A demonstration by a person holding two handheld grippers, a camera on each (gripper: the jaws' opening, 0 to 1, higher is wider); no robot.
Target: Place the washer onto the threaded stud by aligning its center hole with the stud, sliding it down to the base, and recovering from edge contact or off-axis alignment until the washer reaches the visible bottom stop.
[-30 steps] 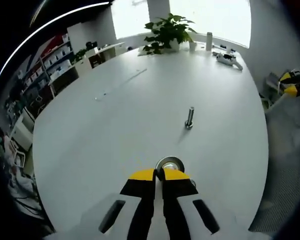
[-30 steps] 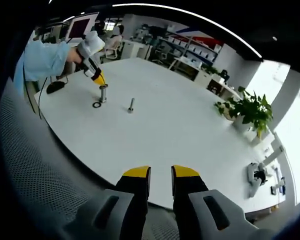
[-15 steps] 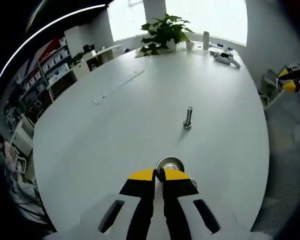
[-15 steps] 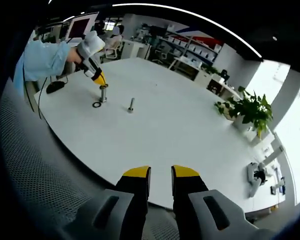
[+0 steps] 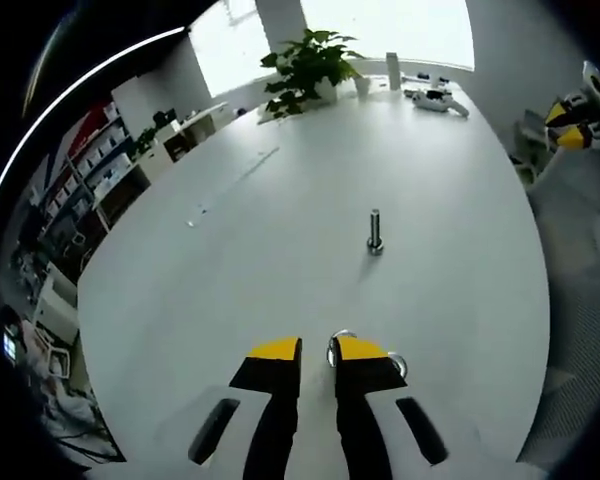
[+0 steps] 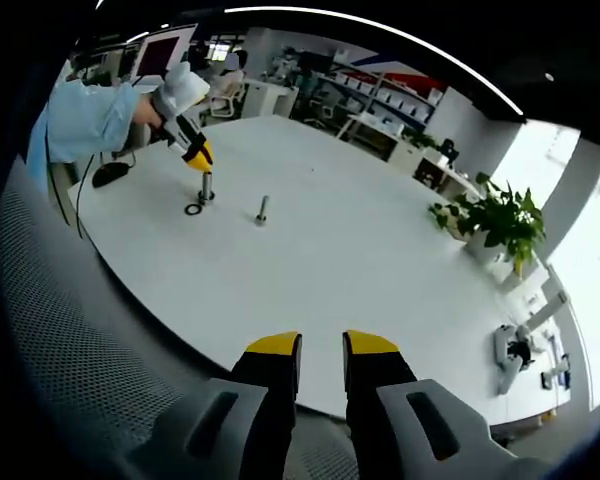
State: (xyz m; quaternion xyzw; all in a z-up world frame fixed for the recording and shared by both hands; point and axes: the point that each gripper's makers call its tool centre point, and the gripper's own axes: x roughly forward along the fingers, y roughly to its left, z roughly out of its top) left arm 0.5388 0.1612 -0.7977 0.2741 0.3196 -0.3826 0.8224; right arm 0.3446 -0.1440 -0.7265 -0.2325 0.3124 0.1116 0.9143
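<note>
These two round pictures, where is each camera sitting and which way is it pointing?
Left gripper view: rides on the left gripper, low over the white table, facing along it toward a standing stud and a potted plant; its own open yellow-tipped jaws show.
Right gripper view: rides on the right gripper, off the table's edge, facing across it; its open jaws show, plus the person's sleeve holding the left gripper above a second stud and a washer.
Shared: table, plant, standing stud.

My left gripper (image 5: pixel 317 347), jaws parted, above the washer (image 5: pixel 392 366); a bolt (image 5: pixel 375 232) stands at twelve o'clock.
</note>
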